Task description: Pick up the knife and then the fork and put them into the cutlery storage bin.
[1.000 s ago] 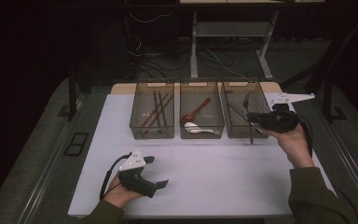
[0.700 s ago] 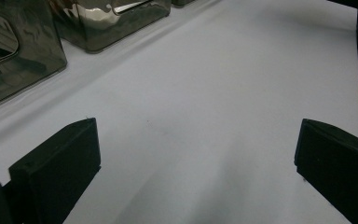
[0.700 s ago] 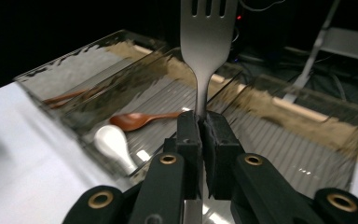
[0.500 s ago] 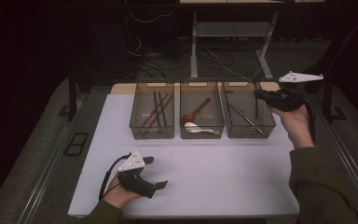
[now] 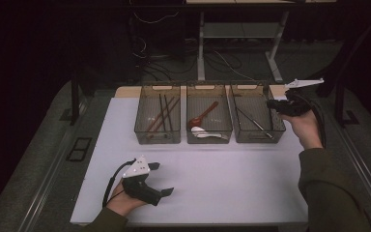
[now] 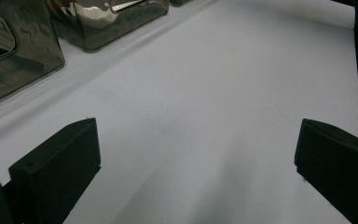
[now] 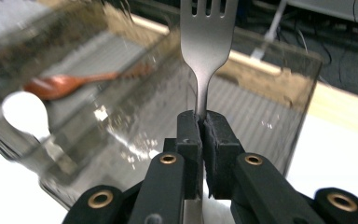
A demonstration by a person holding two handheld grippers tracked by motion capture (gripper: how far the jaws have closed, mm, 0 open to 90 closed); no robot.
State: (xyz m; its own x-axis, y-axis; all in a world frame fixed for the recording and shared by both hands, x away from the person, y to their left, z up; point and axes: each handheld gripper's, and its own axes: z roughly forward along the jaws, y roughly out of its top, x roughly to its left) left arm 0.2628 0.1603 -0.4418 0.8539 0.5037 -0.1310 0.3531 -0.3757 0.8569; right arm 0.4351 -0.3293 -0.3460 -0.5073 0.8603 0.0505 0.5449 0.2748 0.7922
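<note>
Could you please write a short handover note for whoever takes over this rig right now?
Right gripper: shut on the neck of a silver metal fork, held beside the outer wall of the right-hand smoky clear plastic bin.
Left gripper: open and holding nothing, low over the white table mat.
Done: dark chopsticks lie in the left bin, a reddish wooden spoon and a white spoon in the middle bin, a thin metal utensil in the right bin.
Left: probably the fork goes into the right bin.

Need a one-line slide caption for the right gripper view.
Right gripper clamps a metal fork by its neck, tines up, beside a clear bin.
</note>
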